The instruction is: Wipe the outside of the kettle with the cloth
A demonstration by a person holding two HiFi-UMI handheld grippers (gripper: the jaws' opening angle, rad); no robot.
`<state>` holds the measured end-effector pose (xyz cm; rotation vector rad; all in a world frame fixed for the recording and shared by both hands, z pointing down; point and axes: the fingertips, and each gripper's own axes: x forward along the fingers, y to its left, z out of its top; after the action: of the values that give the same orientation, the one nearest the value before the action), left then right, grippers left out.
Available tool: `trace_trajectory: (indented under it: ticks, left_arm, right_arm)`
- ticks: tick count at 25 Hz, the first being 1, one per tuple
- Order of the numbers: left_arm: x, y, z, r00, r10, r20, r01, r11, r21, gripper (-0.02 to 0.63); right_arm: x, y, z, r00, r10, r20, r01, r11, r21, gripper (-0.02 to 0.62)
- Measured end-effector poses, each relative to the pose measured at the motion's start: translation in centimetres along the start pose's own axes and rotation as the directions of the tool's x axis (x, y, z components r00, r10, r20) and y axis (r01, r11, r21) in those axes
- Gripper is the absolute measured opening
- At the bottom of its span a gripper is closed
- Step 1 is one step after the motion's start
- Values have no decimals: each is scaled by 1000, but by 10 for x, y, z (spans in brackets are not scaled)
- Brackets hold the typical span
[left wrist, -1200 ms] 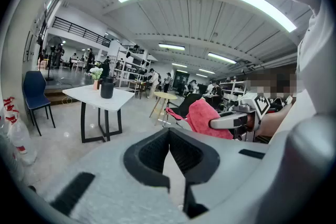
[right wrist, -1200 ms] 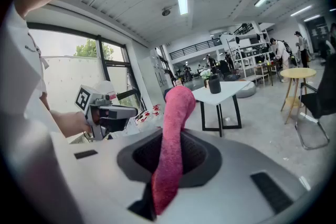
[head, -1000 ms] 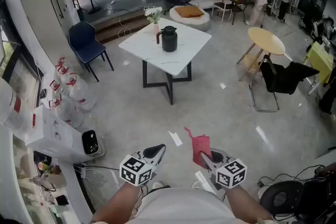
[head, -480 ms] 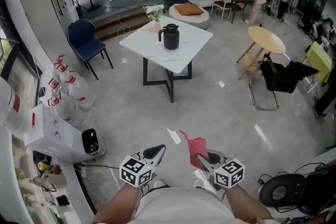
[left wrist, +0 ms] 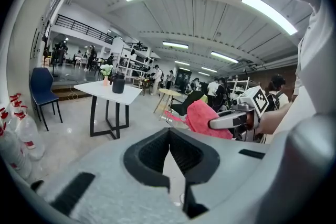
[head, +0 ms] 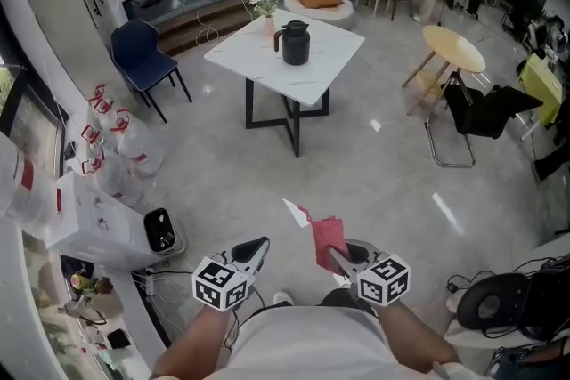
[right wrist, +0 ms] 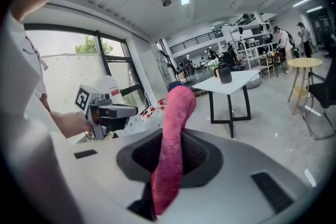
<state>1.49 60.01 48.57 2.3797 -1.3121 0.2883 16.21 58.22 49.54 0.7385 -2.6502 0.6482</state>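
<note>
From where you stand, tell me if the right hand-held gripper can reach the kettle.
Probably not yet. The kettle stands on the white table across the floor; the right hand-held gripper, shut on the pink cloth, is by your body. Only floor lies between.
</note>
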Motion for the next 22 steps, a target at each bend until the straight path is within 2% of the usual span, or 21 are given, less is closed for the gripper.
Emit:
trace_trajectory:
  ticks: [5,10,13,18,22]
  left_arm:
    - [-6,9,-8,1000,-17,-1,17,1000,-24,6]
    - [5,13,4,999,-38,12,38,999,-14,6]
    - [16,16,8,999,-43,14,43,999,-19,6]
    - [44,25,17,999,-49,12,49,999,-19,6]
    - [73,49,36,1000,-31,0,31,999,-12,6]
  right_arm:
    - [7,9,-6,1000,-13,-19,13,1000,3,69]
    - [9,-5,5,999,-53,-5,53,998,34,69]
    - [11,-14,12,999,-48,5,48,999,24,68]
    - [25,-51,26,998,-66,22,65,997,39,69]
    - [47,-85,54,998,-53,39,51,997,56,67]
